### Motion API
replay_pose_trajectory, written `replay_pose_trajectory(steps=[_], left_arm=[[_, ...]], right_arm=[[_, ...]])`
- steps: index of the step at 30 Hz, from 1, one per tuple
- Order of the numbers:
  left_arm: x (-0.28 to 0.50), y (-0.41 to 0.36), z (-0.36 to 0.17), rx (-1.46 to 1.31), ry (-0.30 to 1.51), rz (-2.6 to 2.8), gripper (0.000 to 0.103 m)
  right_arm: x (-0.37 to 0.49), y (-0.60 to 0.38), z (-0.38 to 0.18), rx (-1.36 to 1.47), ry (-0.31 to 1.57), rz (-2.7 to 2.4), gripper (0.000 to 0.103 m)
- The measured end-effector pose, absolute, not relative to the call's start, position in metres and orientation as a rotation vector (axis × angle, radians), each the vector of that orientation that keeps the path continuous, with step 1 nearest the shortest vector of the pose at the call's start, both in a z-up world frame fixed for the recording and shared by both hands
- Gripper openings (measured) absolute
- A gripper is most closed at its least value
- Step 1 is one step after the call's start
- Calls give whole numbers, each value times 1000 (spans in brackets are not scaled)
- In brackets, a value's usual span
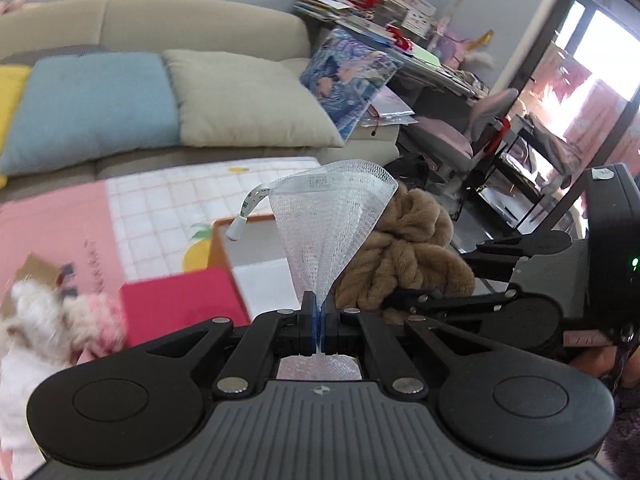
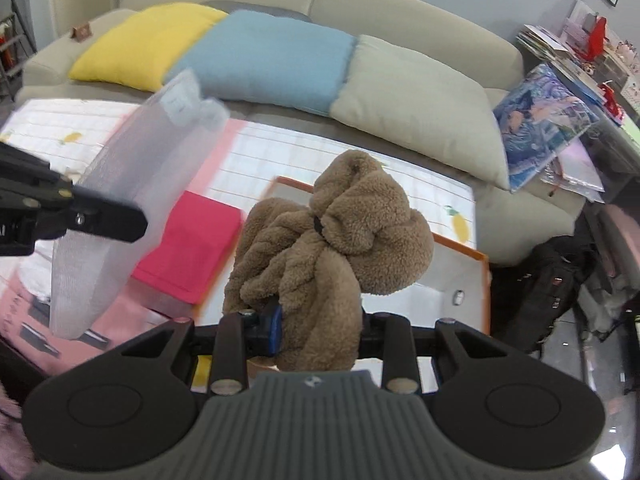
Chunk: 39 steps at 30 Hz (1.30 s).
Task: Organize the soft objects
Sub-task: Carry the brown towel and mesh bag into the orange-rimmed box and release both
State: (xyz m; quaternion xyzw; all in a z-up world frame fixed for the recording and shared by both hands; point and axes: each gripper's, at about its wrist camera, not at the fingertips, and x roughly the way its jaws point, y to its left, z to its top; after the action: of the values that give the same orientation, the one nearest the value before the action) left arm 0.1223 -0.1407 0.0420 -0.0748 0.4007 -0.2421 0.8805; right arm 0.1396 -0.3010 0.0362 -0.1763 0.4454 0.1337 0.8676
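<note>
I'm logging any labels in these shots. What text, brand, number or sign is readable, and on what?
None can be read.
Mesh bag: printed label strip near its top, too small.
Drawstring tape: green marks, blurred.
Pink mat: dark lettering, blurred.
Left tool base: small emblem only, no words.
Books on the desk: covers too small.

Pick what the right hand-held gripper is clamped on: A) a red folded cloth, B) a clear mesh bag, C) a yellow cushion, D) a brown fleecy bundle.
D: in the right wrist view the right hand-held gripper has its jaws closed around the brown fleecy bundle, while the mesh bag sits pinched in the left hand-held gripper.
</note>
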Motion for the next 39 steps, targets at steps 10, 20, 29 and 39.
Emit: replay_pose_trajectory(steps=[10,20,29,39], left_arm=[[163,-195,-6,-65,968,-502,1],[184,-209,-49,16,1128,-468,1],[188,-218,-69,80,1254,-440,2],[196,-209,-74,39,1308,-372,16]], right_arm=[[170,-326,-16,-336,1054,232,30],[196,-319,-67,-372,1189,311,30],[204,-316,-95,-351,1279,351,31],[206,-315,-93,-372,1272,330,36]])
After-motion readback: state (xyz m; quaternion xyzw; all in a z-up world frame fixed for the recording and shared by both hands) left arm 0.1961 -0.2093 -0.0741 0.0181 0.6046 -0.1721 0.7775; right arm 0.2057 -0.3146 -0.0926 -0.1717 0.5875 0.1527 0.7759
